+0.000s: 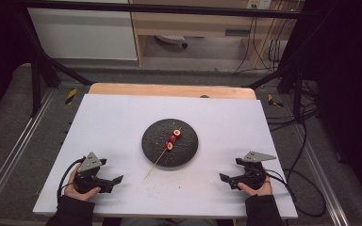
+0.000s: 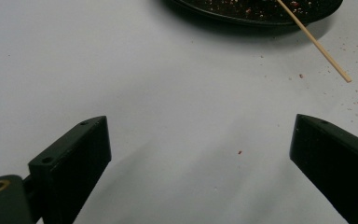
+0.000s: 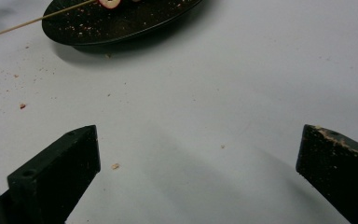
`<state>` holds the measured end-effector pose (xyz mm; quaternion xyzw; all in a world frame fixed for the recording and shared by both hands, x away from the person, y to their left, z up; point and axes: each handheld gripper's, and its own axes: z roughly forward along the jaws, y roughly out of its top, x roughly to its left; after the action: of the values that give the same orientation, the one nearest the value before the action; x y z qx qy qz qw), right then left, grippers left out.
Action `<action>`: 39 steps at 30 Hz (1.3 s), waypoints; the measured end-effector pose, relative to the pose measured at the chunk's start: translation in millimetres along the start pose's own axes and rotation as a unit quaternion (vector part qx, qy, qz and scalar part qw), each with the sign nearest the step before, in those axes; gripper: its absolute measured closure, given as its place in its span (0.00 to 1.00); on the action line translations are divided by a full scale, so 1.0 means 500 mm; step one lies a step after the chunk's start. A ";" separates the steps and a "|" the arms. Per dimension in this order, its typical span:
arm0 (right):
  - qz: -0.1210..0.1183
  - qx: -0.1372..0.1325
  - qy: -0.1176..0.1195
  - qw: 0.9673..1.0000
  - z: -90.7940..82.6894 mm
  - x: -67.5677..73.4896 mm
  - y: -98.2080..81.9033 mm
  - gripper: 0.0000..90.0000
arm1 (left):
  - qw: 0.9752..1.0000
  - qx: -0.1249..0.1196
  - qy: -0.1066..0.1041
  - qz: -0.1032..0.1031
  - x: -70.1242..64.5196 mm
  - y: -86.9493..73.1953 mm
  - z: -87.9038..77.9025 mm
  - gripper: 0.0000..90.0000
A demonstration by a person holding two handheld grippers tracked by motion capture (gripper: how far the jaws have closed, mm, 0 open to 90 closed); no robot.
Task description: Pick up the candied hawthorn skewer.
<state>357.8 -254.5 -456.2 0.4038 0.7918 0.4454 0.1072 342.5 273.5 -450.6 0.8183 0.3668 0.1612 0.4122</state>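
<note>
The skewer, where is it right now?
In the high view the skewer lies slantwise across the black plate at the table's middle, three fruit slices threaded on it, its bare end jutting over the plate's near-left rim toward the left gripper.

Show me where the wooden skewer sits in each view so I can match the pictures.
High view: the wooden skewer lies slantwise across the black plate at table centre, three fruit slices on it, its bare end jutting over the near-left rim.
Left gripper view: the skewer's bare end runs from the plate at the top down to the right.
Right gripper view: the skewer points left off the plate, top left.
Shared landmark: the black plate.
</note>
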 end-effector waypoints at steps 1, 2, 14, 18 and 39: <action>-0.001 0.000 0.000 1.000 0.000 0.000 0.000 0.01 | 1.000 0.000 0.000 0.000 -0.001 0.000 0.000 0.05; -0.001 -0.001 0.001 1.000 0.001 0.000 0.000 0.01 | 1.000 -0.001 0.001 0.001 -0.002 0.002 -0.002 0.05; 0.000 -0.005 -0.001 1.000 -0.002 0.000 0.002 0.01 | 1.000 0.001 -0.002 0.002 -0.015 0.015 0.002 0.06; 0.000 -0.007 -0.002 1.000 -0.004 0.000 0.002 0.01 | 1.000 0.002 -0.002 0.005 -0.021 0.022 0.005 0.06; -0.002 -0.004 -0.001 1.000 -0.002 0.000 0.002 0.01 | 1.000 0.010 -0.001 0.006 -0.068 0.088 0.030 0.08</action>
<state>357.9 -254.9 -454.7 0.4026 0.7908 0.4476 0.1106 348.4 222.9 -423.8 0.8249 0.3630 0.1590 0.4031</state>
